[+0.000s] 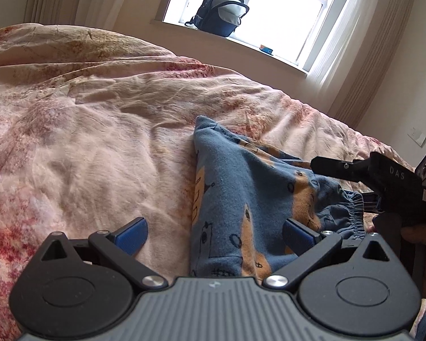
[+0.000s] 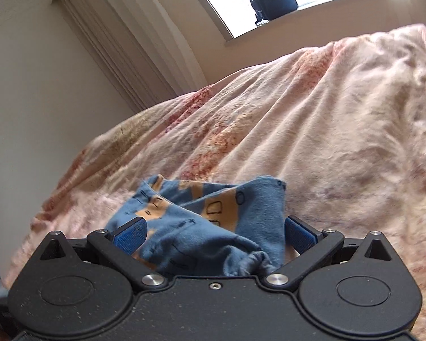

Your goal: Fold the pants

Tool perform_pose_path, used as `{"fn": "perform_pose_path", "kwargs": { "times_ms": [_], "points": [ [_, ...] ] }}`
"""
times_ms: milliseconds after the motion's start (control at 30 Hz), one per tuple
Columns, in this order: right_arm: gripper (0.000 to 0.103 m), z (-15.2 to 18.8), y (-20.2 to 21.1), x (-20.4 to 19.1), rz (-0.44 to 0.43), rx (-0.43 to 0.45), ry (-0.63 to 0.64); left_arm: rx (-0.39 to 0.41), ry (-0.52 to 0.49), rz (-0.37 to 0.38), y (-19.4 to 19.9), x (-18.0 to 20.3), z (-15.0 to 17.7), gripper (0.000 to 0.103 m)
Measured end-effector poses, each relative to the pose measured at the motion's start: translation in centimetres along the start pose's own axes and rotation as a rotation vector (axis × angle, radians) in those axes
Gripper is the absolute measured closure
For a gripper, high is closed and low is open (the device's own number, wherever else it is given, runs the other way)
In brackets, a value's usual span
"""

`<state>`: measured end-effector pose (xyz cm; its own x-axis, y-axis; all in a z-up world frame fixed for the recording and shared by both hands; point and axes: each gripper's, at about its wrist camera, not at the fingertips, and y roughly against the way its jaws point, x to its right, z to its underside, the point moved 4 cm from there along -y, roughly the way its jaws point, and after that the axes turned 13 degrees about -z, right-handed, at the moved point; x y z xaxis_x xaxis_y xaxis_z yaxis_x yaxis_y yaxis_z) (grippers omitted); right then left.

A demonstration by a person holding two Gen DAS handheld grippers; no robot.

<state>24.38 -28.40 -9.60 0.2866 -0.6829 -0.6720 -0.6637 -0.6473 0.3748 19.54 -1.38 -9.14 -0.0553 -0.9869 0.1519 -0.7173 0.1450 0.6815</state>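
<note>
Left gripper (image 1: 214,234): jaws spread wide, released. Blue pads (image 1: 132,234) sit far apart; the right-hand pad lies over the pants, contact unclear; the left-hand pad is over bare bed cover. Nothing clamped.

Right gripper (image 2: 214,234): jaws spread wide, released. Bunched cloth lies between the pads; whether either pad touches it, cannot tell. Not pinched.

Pants (image 1: 241,207): blue fabric with orange patches and dark line drawings, lying on the bed in a loosely folded heap. One corner stands up in a point toward the window. Gathered elastic waistband (image 1: 353,216) at the right edge in the left wrist view. In the right wrist view the pants (image 2: 201,218) show overlapping layers, a crumpled gather nearest the camera.

Bed (image 1: 99,142): pink and red mottled cover, wrinkled, carries the pants.

In the way: in the left wrist view, the right gripper's black body (image 1: 383,182) reaches in from the right, a finger over the far part of the pants; a person's hand (image 1: 420,236) holds it.

Around: backpack (image 1: 221,11) on the windowsill; small blue item (image 1: 266,49) on the sill beside it; pale curtain (image 1: 352,51) by the window.
</note>
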Motion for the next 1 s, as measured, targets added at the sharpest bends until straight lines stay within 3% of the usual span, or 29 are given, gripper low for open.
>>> {"fn": "perform_pose_path", "kwargs": {
  "times_ms": [167,300,833,933,1000],
  "points": [
    [0.002,-0.2,0.2,0.81,-0.014,0.027,-0.059,-0.003,-0.006,0.002,-0.15,0.05,0.06,0.0],
    [0.014,-0.21,0.09,0.7,0.051,0.02,-0.037,-0.007,-0.008,0.002,-0.17,0.02,0.07,0.0],
    [0.034,0.15,0.06,0.7,0.1,0.018,-0.01,-0.028,0.032,0.046,0.12,-0.48,-0.2,0.001],
    [0.038,0.21,-0.03,0.48,0.11,0.013,0.006,-0.034,0.036,0.041,0.26,-0.59,-0.39,0.01],
    [0.049,0.23,-0.02,0.54,0.109,0.014,0.003,-0.036,0.027,0.039,0.33,-0.57,-0.5,0.018]
  ]
}}
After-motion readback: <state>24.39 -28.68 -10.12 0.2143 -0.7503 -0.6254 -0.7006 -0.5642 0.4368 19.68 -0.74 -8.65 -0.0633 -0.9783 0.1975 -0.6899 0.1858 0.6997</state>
